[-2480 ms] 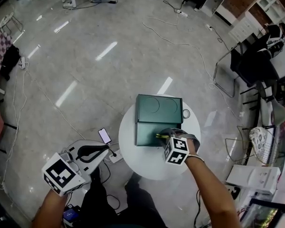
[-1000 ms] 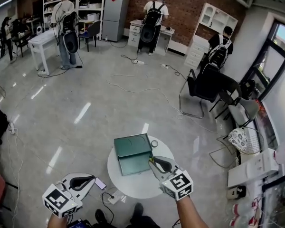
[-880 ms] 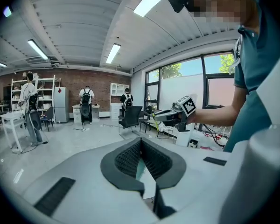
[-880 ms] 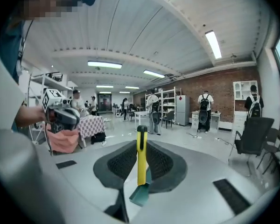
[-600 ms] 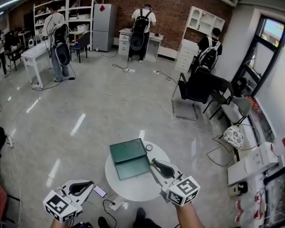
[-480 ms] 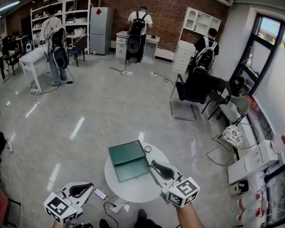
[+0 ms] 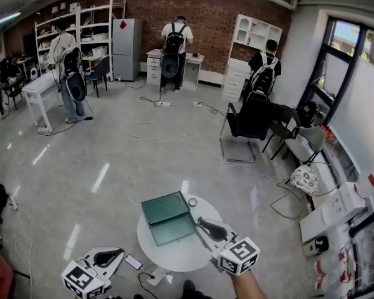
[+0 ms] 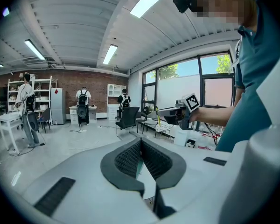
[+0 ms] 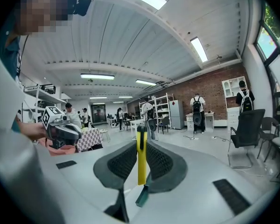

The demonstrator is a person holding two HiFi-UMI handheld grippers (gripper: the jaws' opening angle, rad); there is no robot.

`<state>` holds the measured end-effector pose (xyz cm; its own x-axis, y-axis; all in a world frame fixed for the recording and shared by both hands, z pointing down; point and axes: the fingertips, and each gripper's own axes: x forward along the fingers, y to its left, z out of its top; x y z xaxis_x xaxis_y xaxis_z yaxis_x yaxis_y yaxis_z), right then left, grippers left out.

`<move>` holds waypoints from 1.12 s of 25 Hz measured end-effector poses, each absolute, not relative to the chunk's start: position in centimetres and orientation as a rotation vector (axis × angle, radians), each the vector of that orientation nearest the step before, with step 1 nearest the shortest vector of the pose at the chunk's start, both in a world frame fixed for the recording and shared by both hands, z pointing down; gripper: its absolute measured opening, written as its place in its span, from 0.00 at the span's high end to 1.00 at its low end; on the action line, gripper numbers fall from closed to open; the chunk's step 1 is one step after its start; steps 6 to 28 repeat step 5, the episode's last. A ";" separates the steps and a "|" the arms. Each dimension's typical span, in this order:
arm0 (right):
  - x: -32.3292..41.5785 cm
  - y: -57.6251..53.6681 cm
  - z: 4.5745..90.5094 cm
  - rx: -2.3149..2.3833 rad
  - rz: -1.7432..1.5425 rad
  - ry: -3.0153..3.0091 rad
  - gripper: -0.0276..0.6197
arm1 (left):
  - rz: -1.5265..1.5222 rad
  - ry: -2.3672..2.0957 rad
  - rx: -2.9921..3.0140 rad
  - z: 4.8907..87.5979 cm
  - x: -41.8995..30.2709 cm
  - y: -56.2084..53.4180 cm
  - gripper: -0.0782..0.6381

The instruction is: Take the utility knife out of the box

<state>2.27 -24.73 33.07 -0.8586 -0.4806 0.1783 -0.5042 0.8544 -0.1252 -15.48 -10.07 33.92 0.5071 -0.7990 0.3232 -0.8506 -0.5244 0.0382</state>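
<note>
The open green box (image 7: 168,217) lies on the round white table (image 7: 174,255), its lid folded back. My right gripper (image 7: 202,223) hovers just right of the box, over the table, shut on the yellow utility knife (image 9: 141,154). The knife stands upright between the pads and pokes out past the fingertips. From the left gripper view, the right gripper (image 8: 188,110) shows off to the right, with the knife (image 8: 155,114) yellow at its tip. My left gripper (image 7: 110,256) hangs off the table at the lower left, its pads (image 8: 130,157) meeting at the tip with nothing between them.
A small ring (image 7: 192,202) rests on the table behind the box. A phone (image 7: 133,262) and a power strip (image 7: 156,278) lie on the floor by the table. A black chair (image 7: 249,120), floor cables and several people fill the room beyond.
The right gripper has come up out of the box with the knife and drawn back to the box's right. The head view has tilted up from the table to the room. The left gripper has sunk in frame.
</note>
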 end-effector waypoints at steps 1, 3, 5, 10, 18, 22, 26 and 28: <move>2.2 -24.9 33.2 0.771 0.257 -2.888 0.83 | 0.398 -1.415 2.554 34.0 -15.5 -10.2 0.87; 2.0 -25.1 33.5 0.769 0.266 -2.887 0.83 | 0.400 -1.414 2.549 34.2 -15.6 -10.4 0.87; 1.6 -25.4 33.8 0.766 0.273 -2.886 0.83 | 0.402 -1.415 2.544 34.3 -15.9 -10.5 0.87; 1.6 -25.4 33.8 0.766 0.273 -2.886 0.83 | 0.402 -1.415 2.544 34.3 -15.9 -10.5 0.87; 1.6 -25.4 33.8 0.766 0.273 -2.886 0.83 | 0.402 -1.415 2.544 34.3 -15.9 -10.5 0.87; 1.6 -25.4 33.8 0.766 0.273 -2.886 0.83 | 0.402 -1.415 2.544 34.3 -15.9 -10.5 0.87; 1.6 -25.4 33.8 0.766 0.273 -2.886 0.83 | 0.402 -1.415 2.544 34.3 -15.9 -10.5 0.87; 1.6 -25.4 33.8 0.766 0.273 -2.886 0.83 | 0.402 -1.415 2.544 34.3 -15.9 -10.5 0.87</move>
